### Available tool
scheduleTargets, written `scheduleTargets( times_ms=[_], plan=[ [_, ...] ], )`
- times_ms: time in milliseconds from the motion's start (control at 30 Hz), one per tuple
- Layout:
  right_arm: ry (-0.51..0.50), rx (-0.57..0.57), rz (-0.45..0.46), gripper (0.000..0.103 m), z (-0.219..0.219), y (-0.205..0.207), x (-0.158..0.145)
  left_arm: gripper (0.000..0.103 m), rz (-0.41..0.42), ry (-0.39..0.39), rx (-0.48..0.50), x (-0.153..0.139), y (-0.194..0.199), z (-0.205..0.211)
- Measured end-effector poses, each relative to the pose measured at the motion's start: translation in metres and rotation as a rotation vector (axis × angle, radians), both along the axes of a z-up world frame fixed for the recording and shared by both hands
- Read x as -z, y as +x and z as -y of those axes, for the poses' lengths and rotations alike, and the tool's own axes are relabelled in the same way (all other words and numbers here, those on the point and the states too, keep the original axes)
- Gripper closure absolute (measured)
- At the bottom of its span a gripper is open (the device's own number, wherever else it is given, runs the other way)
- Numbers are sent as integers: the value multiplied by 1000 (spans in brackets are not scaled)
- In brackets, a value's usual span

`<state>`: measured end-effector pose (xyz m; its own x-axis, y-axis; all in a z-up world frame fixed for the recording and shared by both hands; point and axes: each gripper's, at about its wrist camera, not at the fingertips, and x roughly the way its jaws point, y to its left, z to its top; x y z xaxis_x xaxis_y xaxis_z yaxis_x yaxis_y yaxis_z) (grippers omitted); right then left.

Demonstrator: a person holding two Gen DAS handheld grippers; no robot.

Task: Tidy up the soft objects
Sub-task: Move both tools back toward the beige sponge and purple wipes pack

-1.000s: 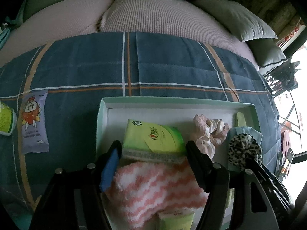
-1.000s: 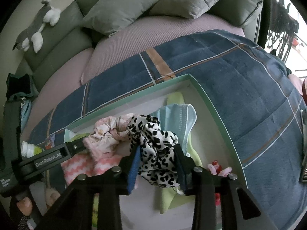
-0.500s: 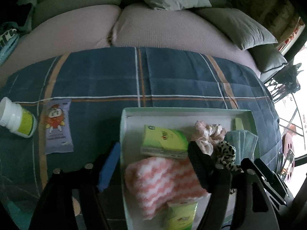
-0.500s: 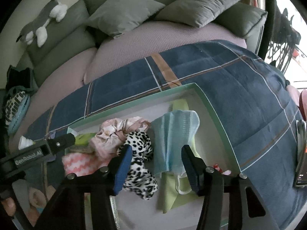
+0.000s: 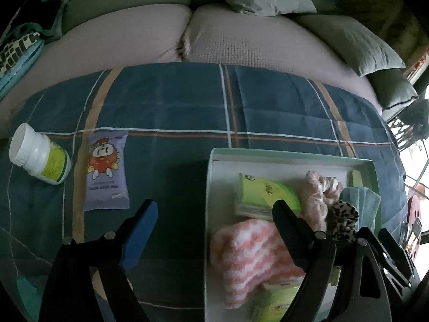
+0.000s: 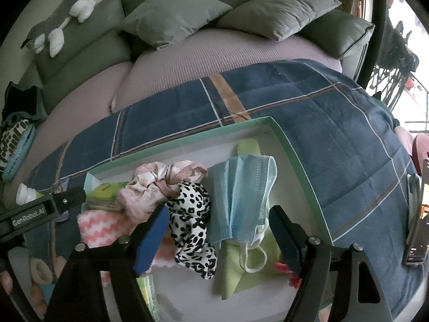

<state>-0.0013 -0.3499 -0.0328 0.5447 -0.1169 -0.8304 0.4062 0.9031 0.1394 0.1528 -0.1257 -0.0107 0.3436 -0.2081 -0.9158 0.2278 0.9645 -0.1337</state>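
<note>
With both sets of jaws just opened and empty, the right gripper (image 6: 218,232) hangs over the leopard-print scrunchie (image 6: 193,222) in the green-rimmed tray (image 6: 292,150); its pad could snag the face mask's (image 6: 241,196) ear loop. The left gripper (image 5: 211,225) straddles the tray's left edge and could knock it.

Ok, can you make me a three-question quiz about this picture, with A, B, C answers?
1. Where is the white bottle?
A. in the tray
B. on the blanket, left of the snack packet
C. on a pillow

2. What colour is the face mask?
A. light blue
B. red
C. black

3. What is the right gripper doing?
A. squeezing the leopard scrunchie
C. squeezing the mask
B. open, holding nothing

Answers:
1 B: it lies on the blanket beside the snack packet, outside the tray.
2 A: the mask is pale blue.
3 B: its fingers have just been opening, and the leopard scrunchie lies loose.
</note>
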Motion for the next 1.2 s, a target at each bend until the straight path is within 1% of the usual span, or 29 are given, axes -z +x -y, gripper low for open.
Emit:
scheduleTargets(
  times_ms=[33, 133, 200, 233, 267, 533, 633, 867, 1000, 1100, 1200],
  plan=[
    [-1, 0, -1, 21, 0, 0, 0, 15, 1, 0, -2, 0, 0, -1],
    [-3, 2, 4, 9, -1, -1, -1, 14, 5, 4, -9, -1, -1, -4],
    [-5, 3, 5, 7, -1, -1, -1, 13, 8, 11, -13, -1, -2, -8],
    [-6, 3, 5, 4, -1, -1, 0, 10, 8, 12, -15, 0, -3, -9],
    [-8, 2, 6, 3, -1, 0, 0, 10, 9, 11, -18, 0, -4, -12],
    [-29, -17, 10, 2, -10, 1, -3, 10, 13, 12, -77, -2, -7, -41],
    [-35, -25, 15, 2, -15, 2, -5, 10, 31, 9, -111, -7, -9, -57],
    [-47, -51, 26, 2, -29, 4, -8, 10, 77, 34, -187, -18, -17, -98],
    [-26, -77, 40, 2, -39, 7, -9, 9, 94, 23, -242, -24, -22, -124],
    [-8, -109, 56, 2, -52, 9, -12, 9, 102, 24, -304, -27, -27, -149],
    [5, -159, 64, 2, -70, 14, -12, 9, 88, 23, -339, -25, -29, -165]
  ],
)
